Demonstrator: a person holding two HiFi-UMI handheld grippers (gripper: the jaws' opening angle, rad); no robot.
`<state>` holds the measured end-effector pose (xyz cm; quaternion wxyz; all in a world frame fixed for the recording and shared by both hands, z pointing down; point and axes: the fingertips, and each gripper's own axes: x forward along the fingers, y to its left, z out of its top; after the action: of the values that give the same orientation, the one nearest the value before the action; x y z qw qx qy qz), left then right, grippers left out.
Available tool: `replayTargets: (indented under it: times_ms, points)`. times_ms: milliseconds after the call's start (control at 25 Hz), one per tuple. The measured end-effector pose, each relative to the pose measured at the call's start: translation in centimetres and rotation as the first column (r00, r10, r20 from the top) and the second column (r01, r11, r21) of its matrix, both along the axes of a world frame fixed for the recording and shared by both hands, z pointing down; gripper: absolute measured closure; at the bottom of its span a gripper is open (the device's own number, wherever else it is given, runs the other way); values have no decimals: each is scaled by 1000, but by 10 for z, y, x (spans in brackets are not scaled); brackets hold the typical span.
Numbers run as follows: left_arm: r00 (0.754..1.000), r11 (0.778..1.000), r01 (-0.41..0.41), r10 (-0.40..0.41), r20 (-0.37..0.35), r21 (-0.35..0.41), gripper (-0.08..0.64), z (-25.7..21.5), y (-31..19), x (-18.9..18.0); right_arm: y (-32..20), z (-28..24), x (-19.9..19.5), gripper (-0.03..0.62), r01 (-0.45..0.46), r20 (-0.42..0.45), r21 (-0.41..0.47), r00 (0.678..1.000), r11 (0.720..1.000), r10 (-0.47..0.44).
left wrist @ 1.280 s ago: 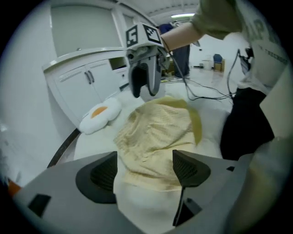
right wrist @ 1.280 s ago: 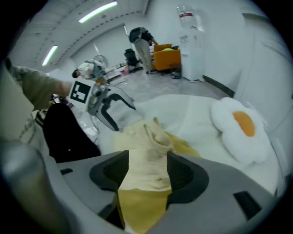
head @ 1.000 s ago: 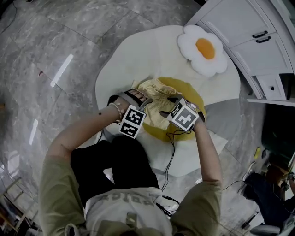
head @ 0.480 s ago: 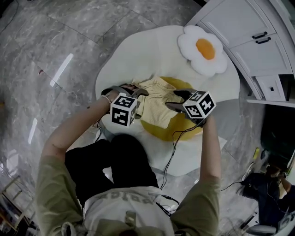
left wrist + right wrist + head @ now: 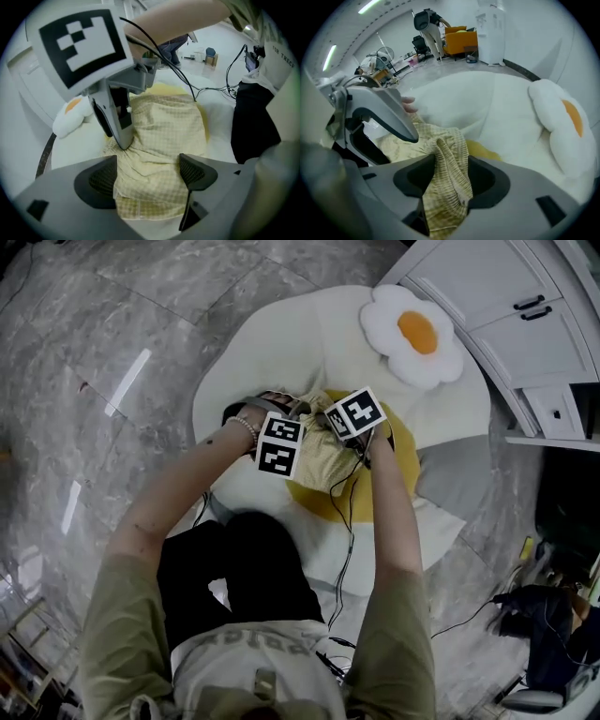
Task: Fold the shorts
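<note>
Pale yellow checked shorts (image 5: 323, 465) lie crumpled on the yellow yolk of an egg-shaped rug (image 5: 281, 343). My left gripper (image 5: 147, 176) hovers over the shorts (image 5: 159, 140), its jaws wide apart and nothing pressed between them. Its marker cube (image 5: 279, 444) shows in the head view. My right gripper (image 5: 450, 180) is at the far edge; its jaws are closing around a bunched ribbed fold of the shorts (image 5: 447, 168) that stands loosely between them. Its cube (image 5: 356, 413) sits just right of the left one. The two grippers nearly touch.
A fried-egg cushion (image 5: 412, 338) lies at the rug's far right. White cabinets (image 5: 506, 296) stand beyond it. A black cable (image 5: 345, 521) trails from the right gripper towards the person's lap. Grey marble floor (image 5: 112, 334) surrounds the rug.
Both grippers have drawn together over the shorts. The right one swung left and down, rolling, to the far edge of the cloth. The shorts look more bunched.
</note>
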<state>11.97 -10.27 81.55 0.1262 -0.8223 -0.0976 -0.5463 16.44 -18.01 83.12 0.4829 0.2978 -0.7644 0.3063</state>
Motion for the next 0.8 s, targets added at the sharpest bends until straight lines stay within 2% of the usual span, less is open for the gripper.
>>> replayTargets:
  times_ms: [120,200,240,320,400,440,480,520,680,760,800]
  points:
    - [999,1000,-15,16,-32,22,165,-10,3,4,2,-34,3,339,3,113,16,994,1000,-4]
    - [995,996,-72,75,-58,57,164,-20,8,14,22,-62,7,339,73,161,46,984,996,-80]
    - [993,991,-107,111,-46,74,164,-19,10,18,40,-68,9,339,145,139,49,979,988,-151]
    - [986,983,-163,161,29,85,164,-2,9,23,78,-64,12,337,302,40,21,952,953,-302]
    - [984,987,-156,153,87,29,163,17,6,22,109,-48,18,332,416,-67,-35,906,909,-418]
    - [986,991,-135,136,93,-14,161,21,5,21,118,-40,22,330,447,-104,-59,886,892,-451]
    - [989,992,-115,120,90,-57,160,23,4,20,123,-34,27,330,457,-121,-75,878,886,-463]
    - [991,990,-100,108,80,-99,160,22,3,19,124,-30,32,330,446,-116,-82,884,892,-453]
    - [998,972,-44,53,32,-233,160,17,-2,13,121,-15,49,327,334,-29,-105,941,937,-338]
    - [1000,970,-24,21,-13,-241,160,7,-4,10,119,-15,49,325,304,18,-105,953,947,-304]
    - [999,976,-30,22,-42,-216,160,-1,-4,8,118,-22,47,324,302,29,-88,953,949,-301]
